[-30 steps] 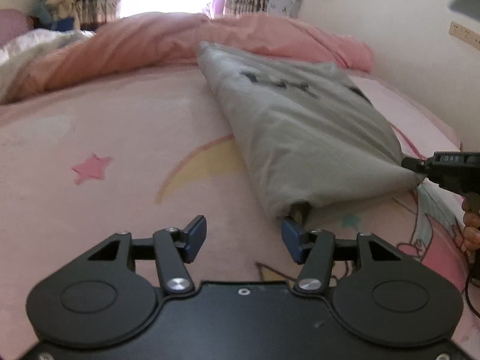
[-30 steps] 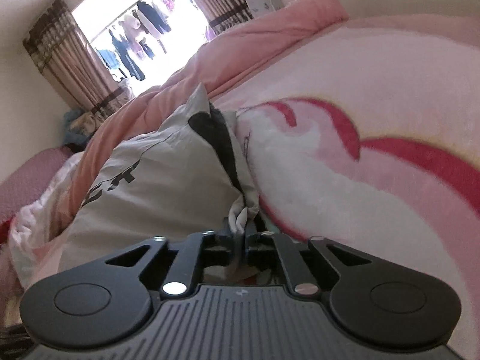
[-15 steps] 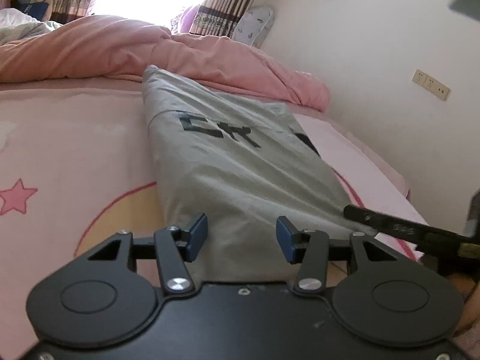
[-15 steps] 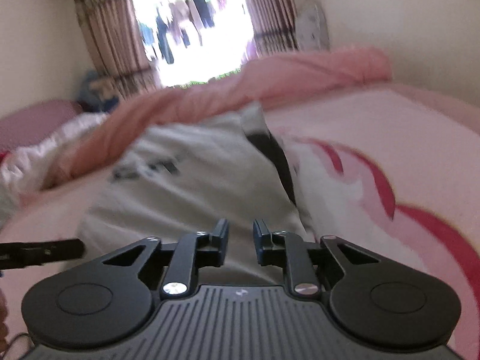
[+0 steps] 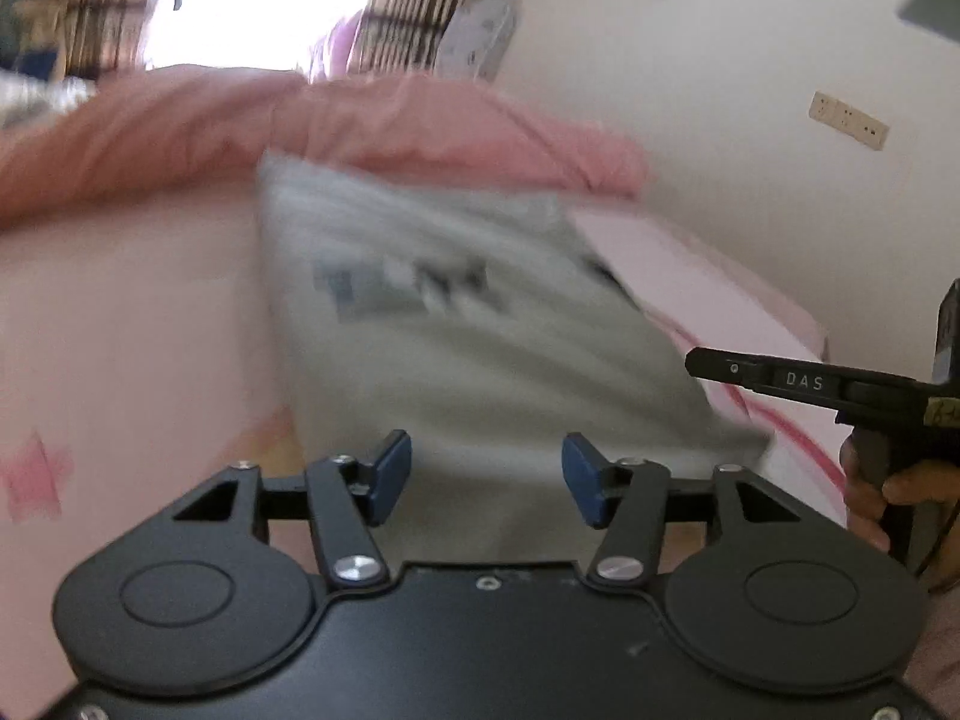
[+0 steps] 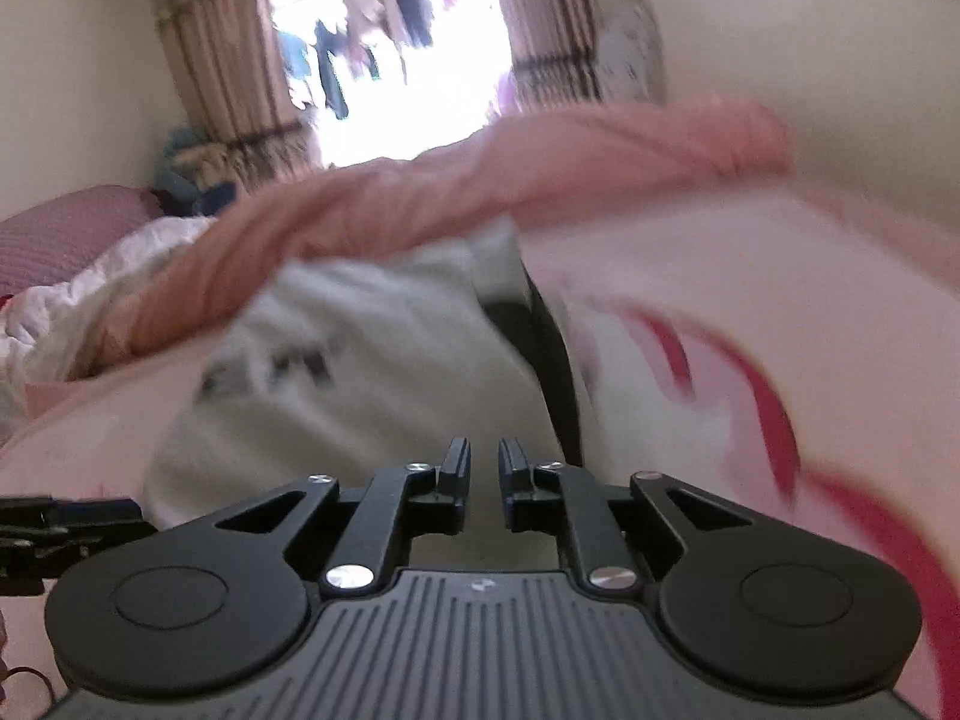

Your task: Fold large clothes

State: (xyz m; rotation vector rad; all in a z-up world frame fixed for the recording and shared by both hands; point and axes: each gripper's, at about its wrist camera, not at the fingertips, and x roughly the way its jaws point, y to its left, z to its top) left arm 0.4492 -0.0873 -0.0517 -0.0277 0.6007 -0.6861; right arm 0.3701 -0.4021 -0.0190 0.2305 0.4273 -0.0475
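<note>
A grey garment with dark lettering [image 5: 468, 324] lies folded into a long strip on the pink bed; it also shows in the right wrist view [image 6: 372, 384]. My left gripper [image 5: 486, 480] is open and empty, just above the garment's near end. My right gripper [image 6: 485, 468] is open by a narrow gap and holds nothing, above the garment's near right corner. It also shows from the side in the left wrist view [image 5: 696, 360]. Both views are blurred by motion.
A bunched pink duvet [image 5: 336, 132] lies across the far side of the bed. The pink printed sheet [image 6: 750, 324] spreads to the right. A wall with a socket [image 5: 846, 120] is close on the right. Curtains and a bright window [image 6: 384, 48] are behind.
My right gripper has let go of the garment's corner and pulled back. Both grippers have lifted and drawn back from the garment, which now lies flat.
</note>
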